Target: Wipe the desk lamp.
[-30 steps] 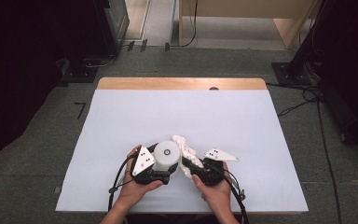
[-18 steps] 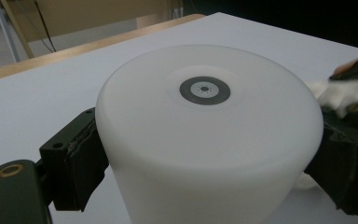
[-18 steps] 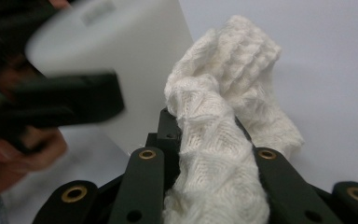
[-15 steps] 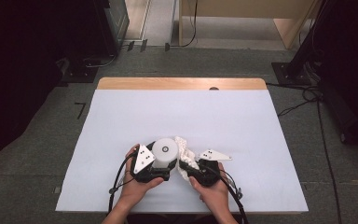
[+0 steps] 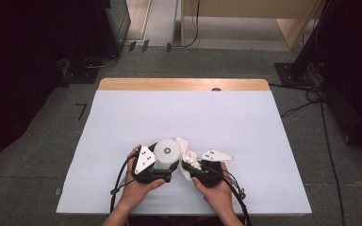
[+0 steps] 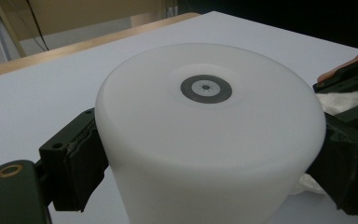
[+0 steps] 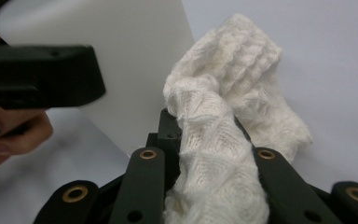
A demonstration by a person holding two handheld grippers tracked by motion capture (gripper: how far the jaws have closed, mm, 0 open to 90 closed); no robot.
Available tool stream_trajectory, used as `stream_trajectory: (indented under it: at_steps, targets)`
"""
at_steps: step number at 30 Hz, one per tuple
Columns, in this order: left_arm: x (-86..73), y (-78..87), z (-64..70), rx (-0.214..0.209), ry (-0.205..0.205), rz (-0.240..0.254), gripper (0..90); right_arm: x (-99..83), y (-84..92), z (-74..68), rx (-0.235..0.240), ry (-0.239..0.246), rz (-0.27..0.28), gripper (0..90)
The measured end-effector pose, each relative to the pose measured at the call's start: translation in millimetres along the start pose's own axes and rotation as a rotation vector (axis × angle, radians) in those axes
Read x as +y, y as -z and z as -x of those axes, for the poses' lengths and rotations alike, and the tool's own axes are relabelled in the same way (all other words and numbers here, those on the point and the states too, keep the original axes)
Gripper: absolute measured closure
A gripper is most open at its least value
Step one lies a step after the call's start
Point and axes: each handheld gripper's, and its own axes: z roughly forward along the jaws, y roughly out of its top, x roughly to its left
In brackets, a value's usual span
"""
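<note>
A big white sheet [image 5: 226, 122] covers the light wooden table [image 5: 184, 84], which stands on grey carpet [image 5: 42, 155] with black cables [image 5: 311, 101] at the right. Near the front edge, the left gripper [image 6: 205, 154] squeezes a smooth white round tub [image 6: 209, 135] with a small grey ring on top and no words to read. Just beside it, the right gripper [image 7: 209, 154] pinches a bumpy cream knitted cloth [image 7: 223, 140].

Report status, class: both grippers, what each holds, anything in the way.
Left gripper shut on white plastic cylinder. Right gripper shut on cream knitted cloth, beside the cylinder. Nothing else on the white-covered table.
</note>
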Motion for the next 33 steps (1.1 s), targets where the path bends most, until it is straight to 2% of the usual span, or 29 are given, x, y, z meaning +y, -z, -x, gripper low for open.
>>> stream_trajectory:
  at_steps: [3,4,5,6,8,10,12,13,14,17,20,23,26,28,30,32,33]
  targets:
    - [-0.9,0.1,2.2,0.019,0.022,0.004,7.7,3.9,5.1,2.1,-0.018,0.001,0.022,74.7]
    - [-0.7,-0.4,3.5,0.036,0.028,-0.006,4.6,5.6,8.2,3.6,-0.030,0.003,0.036,74.7]
    - [-0.6,-0.6,4.8,0.033,0.043,-0.011,0.9,7.1,11.5,5.6,-0.039,-0.008,0.047,74.7]
    - [-0.9,-0.4,6.8,0.048,0.055,-0.013,0.7,8.1,14.4,8.3,-0.046,-0.012,0.056,74.6]
    - [-1.9,-1.1,13.5,0.108,0.067,-0.011,0.0,8.9,19.2,12.7,-0.065,-0.028,0.067,74.6]
    - [-1.5,-4.9,20.2,0.180,0.068,-0.034,0.1,8.5,21.2,15.8,-0.069,-0.042,0.077,74.6]
    - [-1.0,-6.9,23.2,0.185,0.068,-0.032,0.6,7.9,21.0,16.7,-0.074,-0.040,0.074,74.4]
    - [-0.9,-6.0,24.5,0.194,0.059,-0.018,4.8,7.5,20.6,16.7,-0.072,-0.036,0.071,74.3]
    - [-0.7,-5.4,24.7,0.187,0.044,-0.020,8.5,7.3,20.1,16.3,-0.072,-0.030,0.069,74.2]
    - [-0.4,-3.6,19.6,0.121,0.004,-0.023,8.7,7.9,20.2,15.8,-0.064,-0.014,0.066,74.1]
    - [-0.7,-1.6,8.0,0.030,0.007,-0.021,8.8,11.9,24.3,15.5,-0.041,-0.024,0.094,74.1]
    - [-0.1,2.4,0.4,-0.057,-0.010,-0.007,8.8,20.7,34.0,8.0,0.004,-0.018,0.150,73.8]
    - [0.6,4.9,-4.8,-0.134,0.001,0.007,8.8,30.4,46.5,-4.6,0.036,0.019,0.228,73.6]
    - [0.5,4.4,-4.6,-0.154,-0.009,0.003,8.8,33.4,49.6,-11.8,0.046,0.036,0.244,73.6]
    - [-0.4,1.7,-1.1,-0.138,-0.037,-0.024,8.8,31.6,45.0,-15.5,0.055,0.044,0.224,73.7]
    - [-1.6,0.7,0.7,-0.126,-0.054,-0.030,8.8,26.0,38.1,-16.1,0.025,0.047,0.194,73.9]
    - [-1.4,0.7,0.9,-0.125,-0.057,-0.031,8.8,22.8,34.9,-13.8,0.020,0.030,0.180,74.0]
